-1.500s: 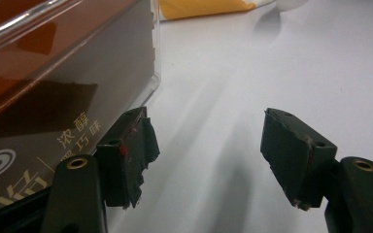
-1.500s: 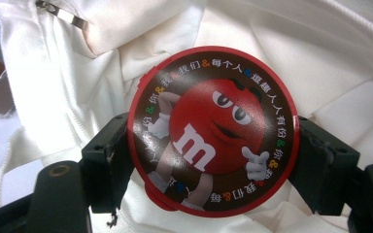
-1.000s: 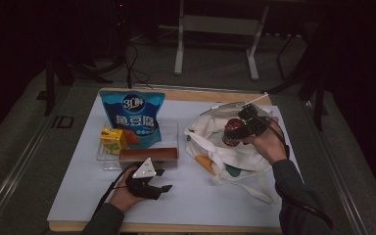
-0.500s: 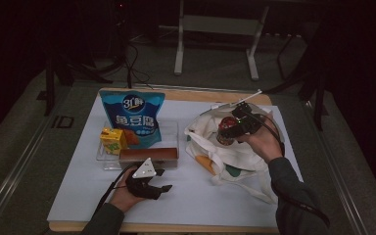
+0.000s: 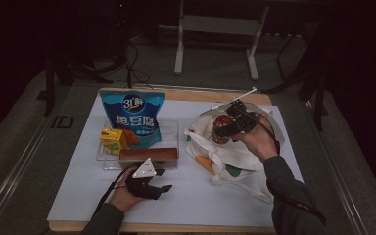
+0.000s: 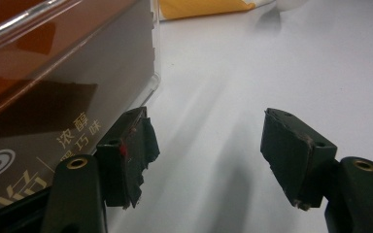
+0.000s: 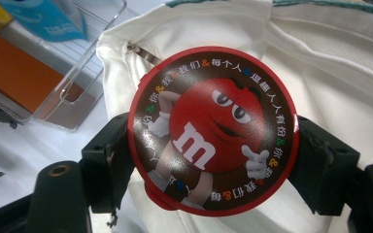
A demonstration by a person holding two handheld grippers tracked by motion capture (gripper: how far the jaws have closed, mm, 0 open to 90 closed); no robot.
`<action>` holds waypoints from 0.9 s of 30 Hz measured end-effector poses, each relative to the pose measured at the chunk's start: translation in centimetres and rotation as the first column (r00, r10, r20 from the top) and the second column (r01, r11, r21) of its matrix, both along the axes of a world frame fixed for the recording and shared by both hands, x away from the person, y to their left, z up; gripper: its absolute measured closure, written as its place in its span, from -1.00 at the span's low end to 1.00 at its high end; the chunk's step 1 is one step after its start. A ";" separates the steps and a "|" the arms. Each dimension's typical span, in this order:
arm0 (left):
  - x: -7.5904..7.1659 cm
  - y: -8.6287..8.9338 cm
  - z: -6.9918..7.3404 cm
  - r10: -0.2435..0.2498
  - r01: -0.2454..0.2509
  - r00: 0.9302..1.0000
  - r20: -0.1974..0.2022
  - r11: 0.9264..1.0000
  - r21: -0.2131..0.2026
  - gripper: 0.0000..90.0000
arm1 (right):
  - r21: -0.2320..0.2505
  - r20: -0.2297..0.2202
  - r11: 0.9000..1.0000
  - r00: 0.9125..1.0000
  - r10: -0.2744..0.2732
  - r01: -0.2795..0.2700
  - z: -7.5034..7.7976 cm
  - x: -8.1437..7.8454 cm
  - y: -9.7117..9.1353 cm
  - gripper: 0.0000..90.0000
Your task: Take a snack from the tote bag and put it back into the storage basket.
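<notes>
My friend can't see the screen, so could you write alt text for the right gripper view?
A round candy tub, its red-rimmed lid printed with a red cartoon candy character, is clamped between the two black jaws of the right gripper. Behind it lies a white cloth bag, with a clear plastic tray at upper left.

Bare desk btwn brown box & white bag: free room w/ nothing blocking.
</notes>
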State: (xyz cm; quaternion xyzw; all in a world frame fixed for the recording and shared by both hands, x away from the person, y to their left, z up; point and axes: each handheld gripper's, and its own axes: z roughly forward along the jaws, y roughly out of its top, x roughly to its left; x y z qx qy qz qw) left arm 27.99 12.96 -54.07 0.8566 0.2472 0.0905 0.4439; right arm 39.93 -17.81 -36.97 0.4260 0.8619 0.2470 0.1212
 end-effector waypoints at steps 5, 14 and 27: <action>0.0 0.0 0.0 0.000 0.000 1.000 0.000 1.000 0.000 -0.23 | 0.001 0.005 1.000 1.000 0.004 -0.004 0.2 -0.1 0.4 -0.43; 0.0 0.0 0.0 -0.001 0.001 1.000 0.000 1.000 0.002 -0.23 | 0.009 0.007 1.000 1.000 0.025 -0.025 0.5 -0.3 1.6 -0.43; 0.0 0.0 0.0 -0.001 0.001 1.000 0.000 1.000 -0.001 -0.23 | 0.020 0.006 0.998 0.998 0.056 -0.056 0.9 -0.5 3.3 -0.43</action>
